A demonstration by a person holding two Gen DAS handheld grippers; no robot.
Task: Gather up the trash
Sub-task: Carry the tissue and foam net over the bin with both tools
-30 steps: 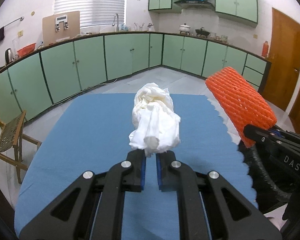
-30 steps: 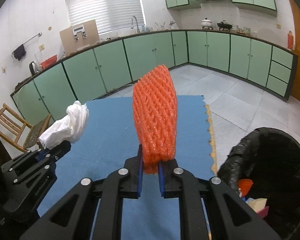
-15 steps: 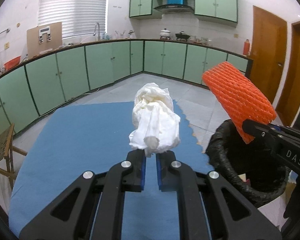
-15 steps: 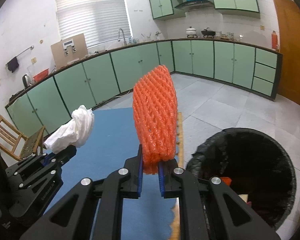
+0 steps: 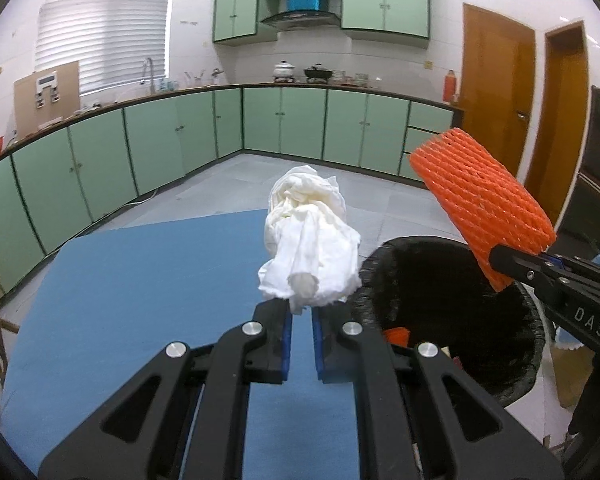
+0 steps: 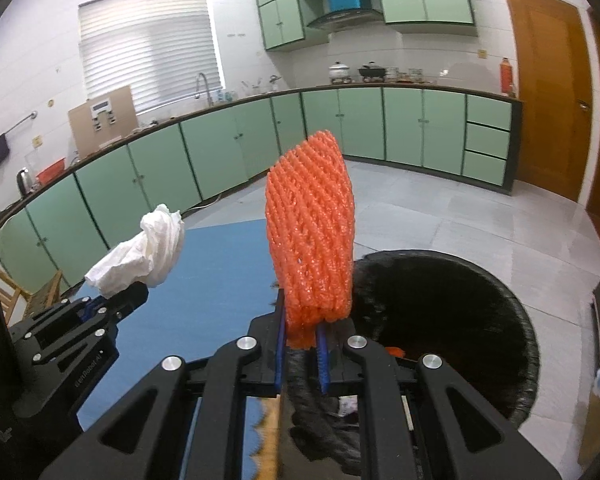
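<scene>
My left gripper (image 5: 301, 312) is shut on a crumpled white tissue (image 5: 310, 240) and holds it above the blue table cover (image 5: 140, 300), beside the near rim of the black-lined trash bin (image 5: 460, 312). My right gripper (image 6: 302, 330) is shut on an orange foam fruit net (image 6: 311, 240) and holds it upright over the bin's (image 6: 440, 312) left rim. The net also shows in the left wrist view (image 5: 480, 200), over the bin. The tissue shows in the right wrist view (image 6: 144, 252) at left. The bin holds some trash.
The blue cover (image 6: 204, 300) ends in a scalloped edge next to the bin. Green cabinets (image 5: 180, 152) line the far walls. A wooden chair (image 6: 16, 300) stands left of the table. Brown doors (image 5: 500, 112) are at right. Grey tiled floor (image 6: 480, 220) lies beyond.
Both grippers have swung right with their loads. The bin has come into fuller view, and the orange net now hangs over it with the tissue at its rim.
</scene>
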